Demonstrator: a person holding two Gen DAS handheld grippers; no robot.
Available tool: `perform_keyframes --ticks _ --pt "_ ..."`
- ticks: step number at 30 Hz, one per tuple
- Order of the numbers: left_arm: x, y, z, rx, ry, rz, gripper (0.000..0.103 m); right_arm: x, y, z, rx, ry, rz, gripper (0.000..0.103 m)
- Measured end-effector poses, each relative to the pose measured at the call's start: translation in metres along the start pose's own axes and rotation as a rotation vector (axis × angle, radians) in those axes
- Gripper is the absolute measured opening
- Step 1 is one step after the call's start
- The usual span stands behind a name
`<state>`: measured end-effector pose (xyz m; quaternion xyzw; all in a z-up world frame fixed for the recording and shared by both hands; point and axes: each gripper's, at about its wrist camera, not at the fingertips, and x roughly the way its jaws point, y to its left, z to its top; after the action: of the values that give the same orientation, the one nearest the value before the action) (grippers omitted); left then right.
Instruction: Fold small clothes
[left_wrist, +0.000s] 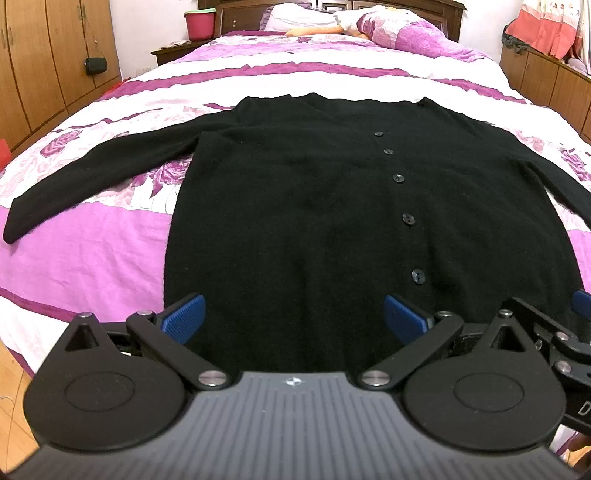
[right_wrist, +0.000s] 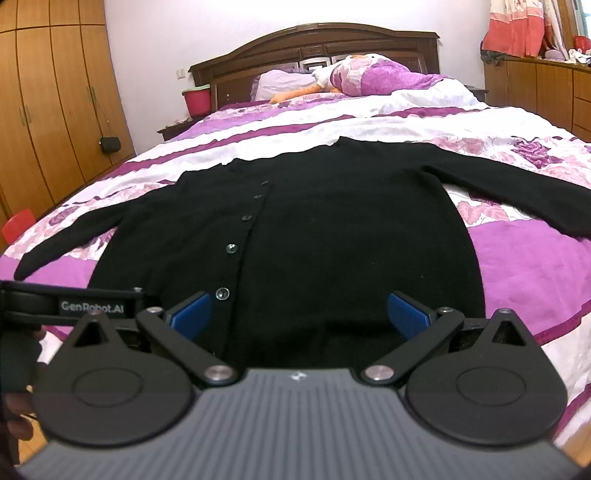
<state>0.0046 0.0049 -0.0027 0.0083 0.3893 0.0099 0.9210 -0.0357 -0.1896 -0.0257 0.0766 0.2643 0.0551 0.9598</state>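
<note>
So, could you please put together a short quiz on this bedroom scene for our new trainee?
1. True or false: the black cardigan lies spread flat on the bed, buttoned, both sleeves out to the sides.
2. Multiple choice: the left gripper and right gripper are (A) both open, (B) both shut on the hem, (C) one open and one shut.
3. Fill in: the red bucket stands beside the bed's ____.

Key: 1 true; 2 A; 3 headboard.
</note>
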Motion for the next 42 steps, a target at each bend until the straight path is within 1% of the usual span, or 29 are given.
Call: perform_keyframes --ticks 10,16,20,24,28,31,35,37,40,42 --pt "0.004 -0.004 0.001 0.011 0.005 0.007 0.103 0.002 -0.006 0.0 0.012 0.007 -0.002 0.103" --pt "0.015 -0.008 0.015 0.014 0.024 0.004 0.103 0.007 -0.026 0.01 0.046 -0.002 -0.026 0.103" --pt "0.027 -0.015 0.035 0.0 0.039 -0.028 0.103 0.013 -0.054 0.022 0.091 -0.013 -0.066 0.103" --pt "0.043 -0.029 0.057 0.007 0.048 -0.036 0.103 0.018 -0.087 0.037 0.131 -0.038 -0.128 0.103" --pt "0.064 -0.047 0.076 0.026 0.052 -0.04 0.103 0.022 -0.129 0.051 0.214 -0.055 -0.174 0.103" --pt "0.086 -0.059 0.088 0.043 0.093 -0.066 0.103 0.027 -0.159 0.056 0.28 -0.06 -0.212 0.103" --pt "0.11 -0.064 0.097 0.008 0.149 -0.077 0.103 0.036 -0.2 0.055 0.366 -0.053 -0.267 0.103" --pt "0.117 -0.065 0.098 -0.014 0.162 -0.069 0.103 0.043 -0.22 0.054 0.413 -0.035 -0.292 0.103" --pt "0.124 -0.071 0.098 0.008 0.181 -0.056 0.103 0.055 -0.245 0.05 0.491 -0.02 -0.315 0.103" --pt "0.127 -0.072 0.1 0.015 0.208 -0.053 0.103 0.06 -0.258 0.047 0.531 -0.031 -0.312 0.103"
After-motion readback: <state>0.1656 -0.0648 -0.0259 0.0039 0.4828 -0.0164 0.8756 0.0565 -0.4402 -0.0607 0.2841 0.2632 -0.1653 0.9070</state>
